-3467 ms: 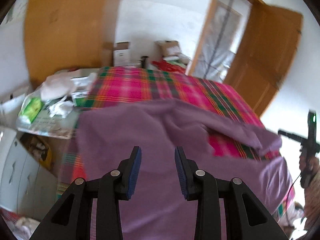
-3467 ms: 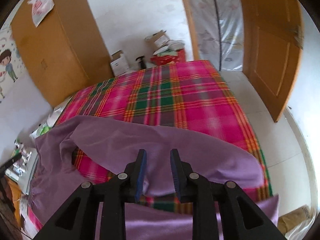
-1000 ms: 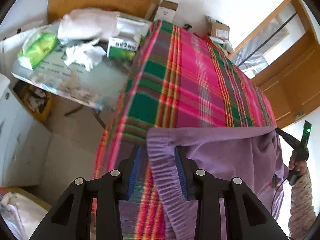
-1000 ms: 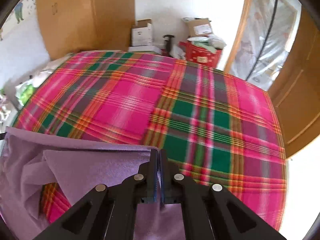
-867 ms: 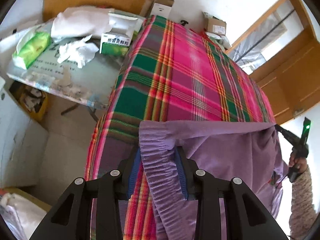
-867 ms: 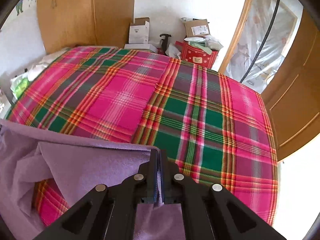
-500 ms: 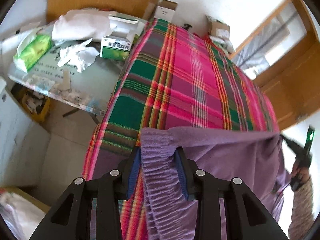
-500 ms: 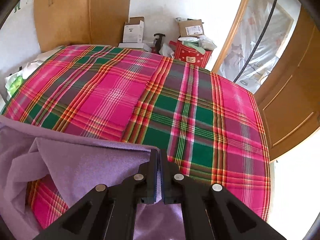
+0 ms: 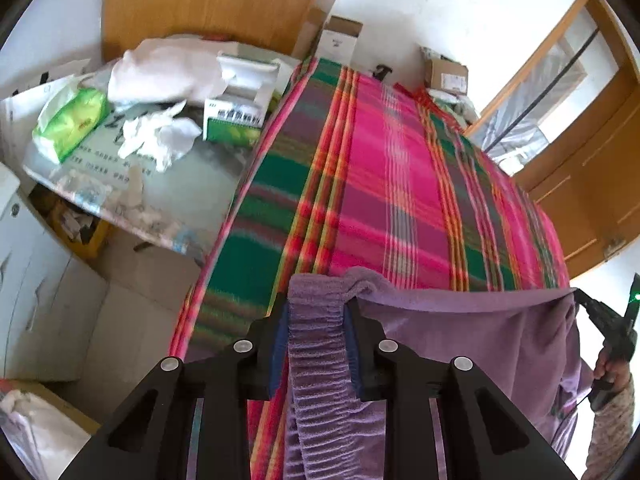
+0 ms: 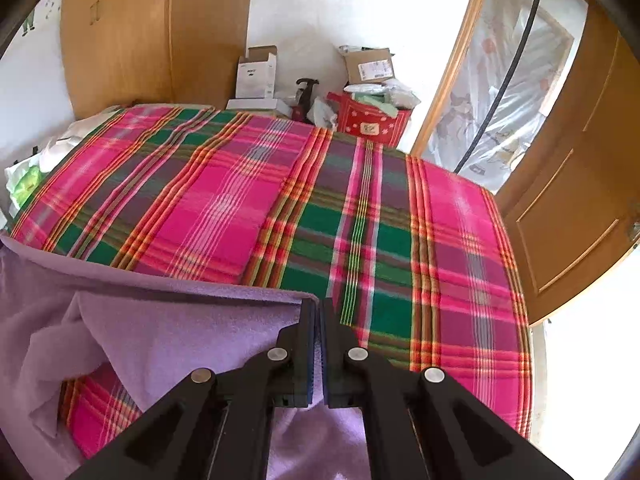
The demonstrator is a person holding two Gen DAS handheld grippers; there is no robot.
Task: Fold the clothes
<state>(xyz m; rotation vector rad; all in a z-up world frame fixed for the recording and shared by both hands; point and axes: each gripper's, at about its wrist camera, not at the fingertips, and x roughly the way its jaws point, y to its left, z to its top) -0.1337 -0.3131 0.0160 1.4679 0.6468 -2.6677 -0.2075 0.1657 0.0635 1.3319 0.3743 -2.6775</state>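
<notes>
Side table (image 9: 208,196), far left: a green tissue pack (image 9: 70,122), crumpled white paper (image 9: 158,140) and a green-and-white carton (image 9: 234,120), contents not visible. Left gripper (image 9: 317,308): jaws closing, with the ribbed waistband of the purple garment (image 9: 460,344) between the pads; contact appears made. The garment edge spans taut across the near end of the plaid bed (image 9: 384,200). Right gripper (image 10: 318,312): clenched on the opposite garment corner (image 10: 200,328). Beyond the bed: an open white box (image 10: 256,70), a cardboard box (image 10: 370,64), and a red basket (image 10: 370,122) filled with packets.
</notes>
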